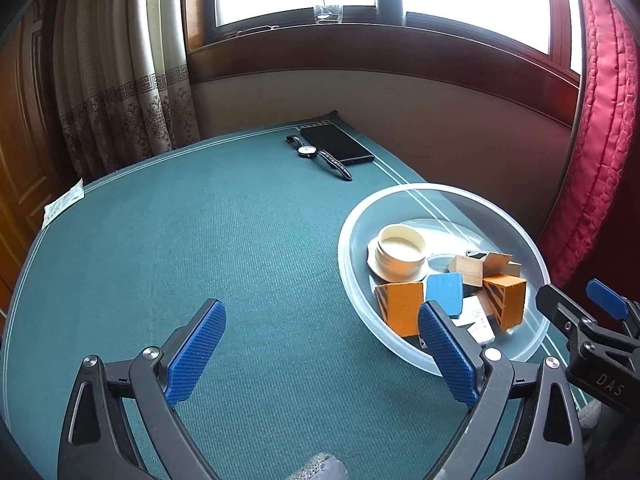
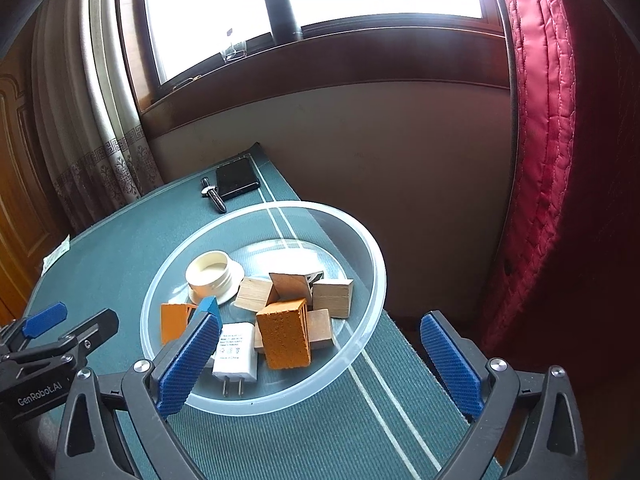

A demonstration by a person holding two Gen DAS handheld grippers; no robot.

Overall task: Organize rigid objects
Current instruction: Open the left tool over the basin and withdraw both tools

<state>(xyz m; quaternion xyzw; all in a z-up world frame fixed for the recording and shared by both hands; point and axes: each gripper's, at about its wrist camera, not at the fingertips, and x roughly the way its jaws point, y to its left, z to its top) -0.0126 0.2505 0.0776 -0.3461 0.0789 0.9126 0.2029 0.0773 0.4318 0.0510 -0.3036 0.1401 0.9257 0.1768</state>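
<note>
Both grippers, left (image 1: 322,354) and right (image 2: 320,360), are being held wide open, nothing gripped. Blocks (image 2: 286,338), charger (image 2: 236,354) and cap (image 2: 212,276) are being kept in the bowl (image 2: 372,248).

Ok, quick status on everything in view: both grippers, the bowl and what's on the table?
left gripper: open, holds nothing
right gripper: open, holds nothing
clear bowl: upright, loaded
white jar: in bowl, lidless
orange blocks: in bowl, jumbled
charger: in bowl, lying flat
phone: on table, screen dark
watch: beside phone, strap laid out
</note>
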